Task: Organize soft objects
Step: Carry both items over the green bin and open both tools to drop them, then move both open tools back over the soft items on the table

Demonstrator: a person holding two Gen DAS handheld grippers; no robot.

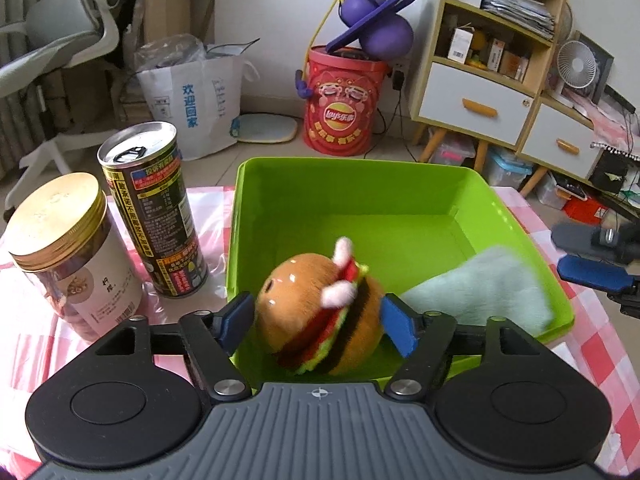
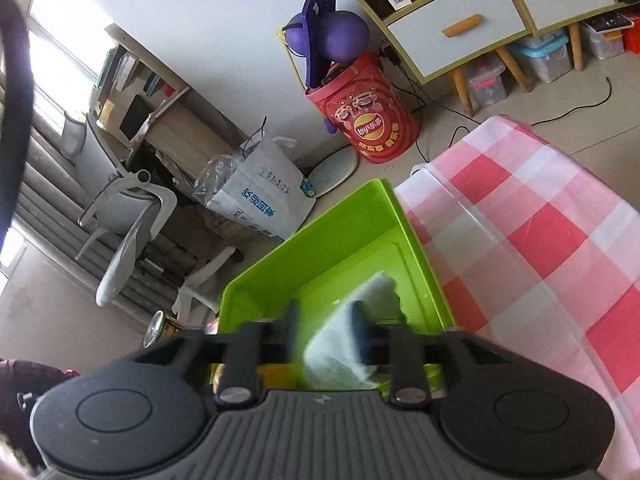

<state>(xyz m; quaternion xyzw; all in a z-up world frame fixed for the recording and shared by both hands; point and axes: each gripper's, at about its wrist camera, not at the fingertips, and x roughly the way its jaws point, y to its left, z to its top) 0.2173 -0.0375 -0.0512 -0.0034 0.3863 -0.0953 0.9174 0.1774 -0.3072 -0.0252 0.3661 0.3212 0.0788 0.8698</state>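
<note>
A plush hamburger toy [image 1: 324,308] sits between the blue fingers of my left gripper [image 1: 318,322], over the near end of a green plastic bin [image 1: 360,184]. The fingers stand apart, just off its sides. A pale mint fluffy cloth [image 1: 484,292] hangs over the bin's right rim. In the right wrist view the same cloth [image 2: 340,344] lies between the fingers of my right gripper [image 2: 326,332], above the green bin [image 2: 332,240]. That gripper is blurred; its jaws look parted. The right gripper also shows at the right edge of the left wrist view [image 1: 592,256].
A tall black and yellow drink can [image 1: 154,212] and a gold-lidded clear jar [image 1: 68,256] stand left of the bin on the pink checked tablecloth [image 2: 540,232]. Beyond the table are a red snack bucket [image 1: 344,104], a white paper bag [image 1: 196,100] and a shelf cabinet [image 1: 492,56].
</note>
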